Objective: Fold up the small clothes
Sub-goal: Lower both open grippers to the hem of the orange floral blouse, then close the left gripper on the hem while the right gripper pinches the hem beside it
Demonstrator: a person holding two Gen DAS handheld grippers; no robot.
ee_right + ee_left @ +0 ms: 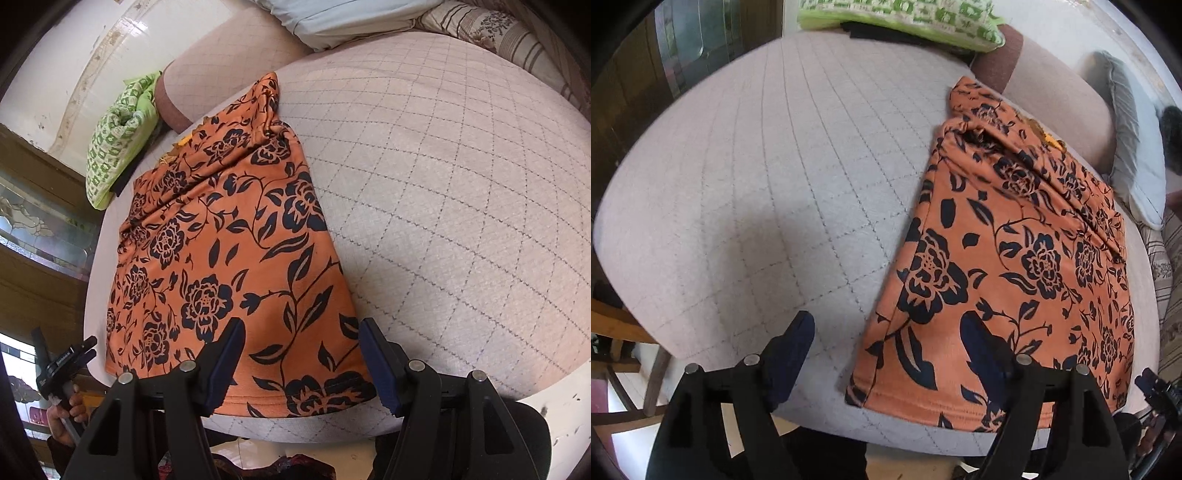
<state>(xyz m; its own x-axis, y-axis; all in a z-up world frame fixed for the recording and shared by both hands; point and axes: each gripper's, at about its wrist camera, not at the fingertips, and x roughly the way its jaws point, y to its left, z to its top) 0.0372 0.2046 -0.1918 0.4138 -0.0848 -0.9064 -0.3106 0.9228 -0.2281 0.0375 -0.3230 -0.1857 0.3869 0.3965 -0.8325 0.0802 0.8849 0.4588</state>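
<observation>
Left wrist view: orange floral garment (1015, 266) lies on the quilted mattress (757, 166), already narrowed to a long strip, hem at the near edge, bunched sleeve end far. Left gripper (890, 354) wide open, holding nothing; its right finger sits over the near hem corner, the left one over bare quilt, so probably lined up to take that corner. Right wrist view: right gripper (301, 363) also wide open and empty, straddling the hem's other side (295, 369). Both tongs at the hem suggests the next fold is lengthwise, hem up toward the collar. Green patterned pillow (114, 147) sits well clear at the far side
</observation>
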